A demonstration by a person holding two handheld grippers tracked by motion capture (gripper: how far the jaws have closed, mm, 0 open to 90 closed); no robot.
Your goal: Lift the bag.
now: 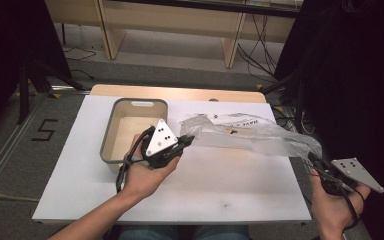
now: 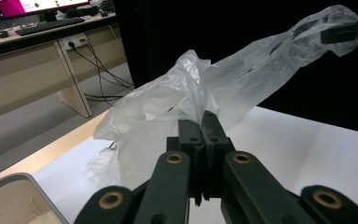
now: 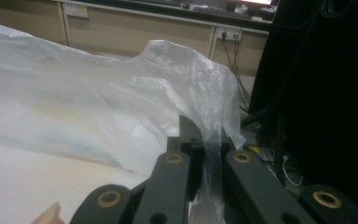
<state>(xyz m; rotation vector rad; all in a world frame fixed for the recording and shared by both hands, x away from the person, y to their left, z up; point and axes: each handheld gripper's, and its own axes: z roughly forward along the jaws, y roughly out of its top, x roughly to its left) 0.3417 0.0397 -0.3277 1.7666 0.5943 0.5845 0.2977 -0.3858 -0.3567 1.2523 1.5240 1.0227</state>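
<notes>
Both grippers are clamped on the bag [image 1: 250,132]: the left gripper [image 1: 186,140] pinches one end beside the bin [image 1: 111,134], the right gripper [image 1: 314,159] the other end off the table [image 1: 220,187] edge. The bag hangs stretched between them above the table; placing it seemingly remains.

We see the left gripper [image 1: 187,140], black and blocky, topped by a grey three-cornered plate with dark dots, a black cable looping off it. The right gripper [image 1: 314,159] wears the same dotted grey plate and trailing black cable. Close up, our black jaws show brass-coloured rivets. Forearms bare, no sleeves; blue jeans below.
</notes>
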